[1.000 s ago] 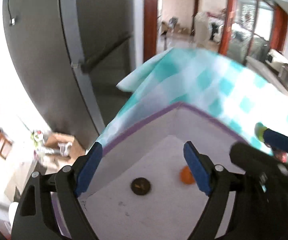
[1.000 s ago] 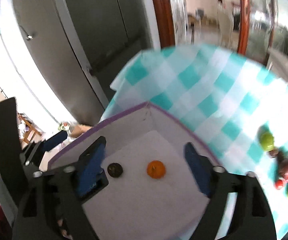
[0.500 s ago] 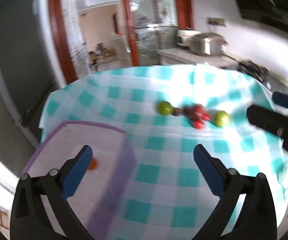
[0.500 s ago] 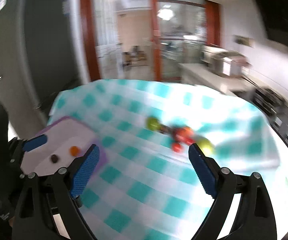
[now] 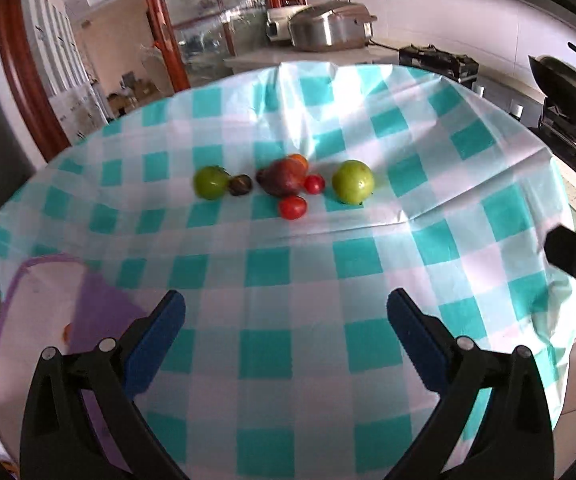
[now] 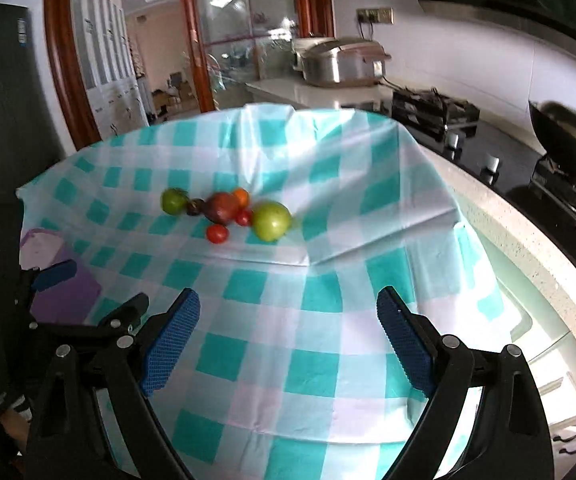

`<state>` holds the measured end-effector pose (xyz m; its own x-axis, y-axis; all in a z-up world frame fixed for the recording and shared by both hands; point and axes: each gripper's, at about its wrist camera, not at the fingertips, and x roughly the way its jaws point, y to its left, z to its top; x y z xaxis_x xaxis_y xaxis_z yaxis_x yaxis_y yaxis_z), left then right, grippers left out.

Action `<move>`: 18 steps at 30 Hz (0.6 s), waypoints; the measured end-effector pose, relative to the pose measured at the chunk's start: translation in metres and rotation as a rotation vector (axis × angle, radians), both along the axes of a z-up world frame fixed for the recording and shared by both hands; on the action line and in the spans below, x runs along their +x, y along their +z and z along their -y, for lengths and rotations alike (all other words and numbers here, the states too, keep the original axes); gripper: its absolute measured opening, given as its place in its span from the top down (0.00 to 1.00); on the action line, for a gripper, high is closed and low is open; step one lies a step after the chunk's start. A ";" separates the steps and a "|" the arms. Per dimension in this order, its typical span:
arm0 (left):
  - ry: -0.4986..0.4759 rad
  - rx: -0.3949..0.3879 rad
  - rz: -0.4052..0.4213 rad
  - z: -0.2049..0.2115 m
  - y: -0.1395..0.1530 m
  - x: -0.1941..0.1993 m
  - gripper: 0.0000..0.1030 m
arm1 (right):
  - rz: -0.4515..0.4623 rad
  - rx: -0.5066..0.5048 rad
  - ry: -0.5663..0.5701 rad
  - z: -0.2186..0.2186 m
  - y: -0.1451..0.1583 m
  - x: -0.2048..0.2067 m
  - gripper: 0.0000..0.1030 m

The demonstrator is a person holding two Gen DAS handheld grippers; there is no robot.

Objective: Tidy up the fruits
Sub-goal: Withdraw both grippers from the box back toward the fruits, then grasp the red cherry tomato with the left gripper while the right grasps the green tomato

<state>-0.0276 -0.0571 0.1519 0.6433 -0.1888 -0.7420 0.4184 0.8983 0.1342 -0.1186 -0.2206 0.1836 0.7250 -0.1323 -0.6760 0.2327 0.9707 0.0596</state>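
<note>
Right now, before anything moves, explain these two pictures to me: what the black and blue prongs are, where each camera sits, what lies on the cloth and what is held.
There is no robot here. A person holds a two-fingered tool in each hand, with a camera on each looking forward along its fingers. One picture is from the left tool, the other from the right tool. The blue parts are the finger pads. Both tools are open and hold nothing. On the checked tablecloth lies a cluster of fruit: two green fruits, two small red ones, a large dark red one, an orange one behind it and a small dark one. A purple-rimmed tray sits at the left edge.
</note>
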 end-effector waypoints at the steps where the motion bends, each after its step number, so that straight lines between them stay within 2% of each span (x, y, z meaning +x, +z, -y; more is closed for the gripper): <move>1: -0.005 0.001 -0.007 0.003 -0.003 0.007 0.02 | -0.011 0.001 -0.004 0.002 -0.003 0.008 0.15; 9: -0.011 -0.011 -0.080 0.007 -0.036 0.079 0.02 | -0.075 0.043 -0.033 0.004 -0.028 0.087 0.17; 14: 0.044 -0.054 -0.139 -0.004 -0.065 0.121 0.05 | -0.149 0.046 -0.013 0.001 -0.064 0.159 0.24; 18: 0.039 -0.091 -0.173 0.000 -0.092 0.145 0.07 | -0.206 0.047 -0.052 0.011 -0.092 0.207 0.25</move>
<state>0.1172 -0.0567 0.0600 0.5155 -0.2374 -0.8233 0.3928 0.9194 -0.0192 0.0883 -0.2313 0.0914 0.5641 -0.1309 -0.8153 0.2941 0.9545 0.0502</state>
